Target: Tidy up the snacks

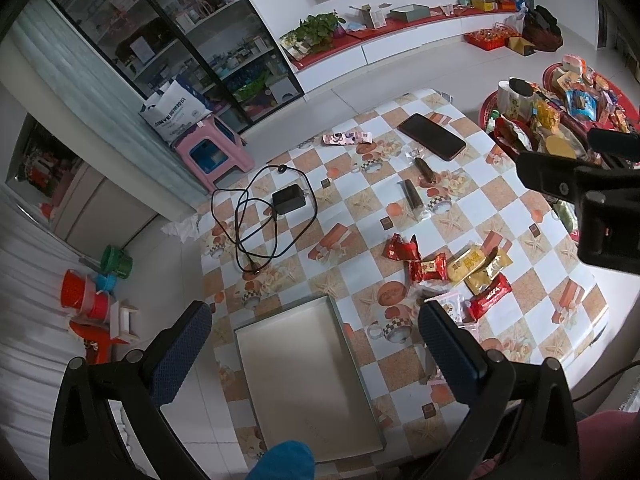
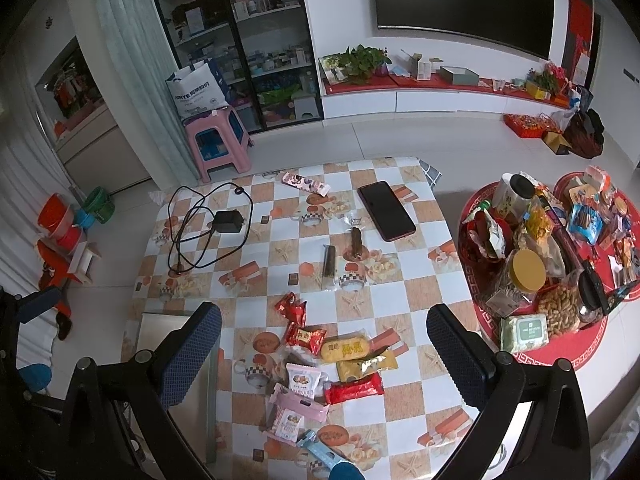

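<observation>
A grey shallow tray [image 1: 308, 376] lies at the near left of the checkered table [image 1: 500, 208]; its edge shows in the right wrist view [image 2: 160, 320]. My left gripper [image 1: 316, 344] is open and empty above the tray. A cluster of wrapped snacks lies right of the tray: red packets [image 2: 304, 336], a yellow packet [image 2: 346, 348], a gold packet [image 2: 366, 366], a red bar [image 2: 354, 388], pink packets [image 2: 302, 378]. My right gripper [image 2: 324, 348] is open and empty above this cluster. Two dark snack sticks [image 2: 330, 262] lie mid-table.
A phone [image 2: 386, 210], a charger with cable [image 2: 228, 222] and a pink wrapper [image 2: 306, 184] lie at the far side. A red round table [image 2: 560, 356] crowded with jars and snacks stands to the right. A pink stool [image 2: 218, 140] stands beyond the table.
</observation>
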